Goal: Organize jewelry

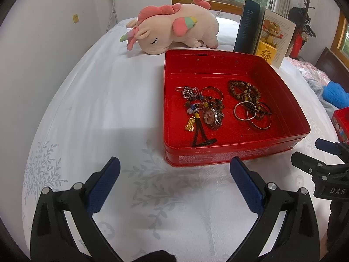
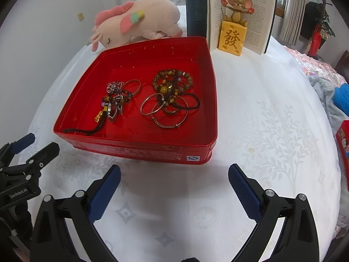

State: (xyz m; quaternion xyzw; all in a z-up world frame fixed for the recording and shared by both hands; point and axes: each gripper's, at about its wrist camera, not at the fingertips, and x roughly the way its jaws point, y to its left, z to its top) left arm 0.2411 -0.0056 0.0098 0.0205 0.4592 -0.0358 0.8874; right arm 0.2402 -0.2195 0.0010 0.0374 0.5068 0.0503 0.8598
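Note:
A red tin tray (image 1: 229, 155) (image 2: 135, 148) sits on the white bedspread, holding two heaps of jewelry. One heap (image 1: 201, 107) (image 2: 115, 100) has a watch, coloured beads, a gold charm and a black cord. The other (image 1: 250, 102) (image 2: 172, 93) has brown bead bracelets and silver bangles. My left gripper (image 1: 174, 166) hovers open in front of the tray's near wall, nothing between its blue pads. My right gripper (image 2: 174, 171) is open too, just short of the tray's near wall. Each gripper shows at the edge of the other's view.
Behind the tray lie a pink plush unicorn (image 1: 174, 28) (image 2: 139, 21), an upright open book (image 2: 240, 15) and a yellow mouse figurine (image 2: 233, 30). A second red box (image 1: 342, 126) (image 2: 344, 148) and blue cloth (image 1: 333, 93) sit at the right.

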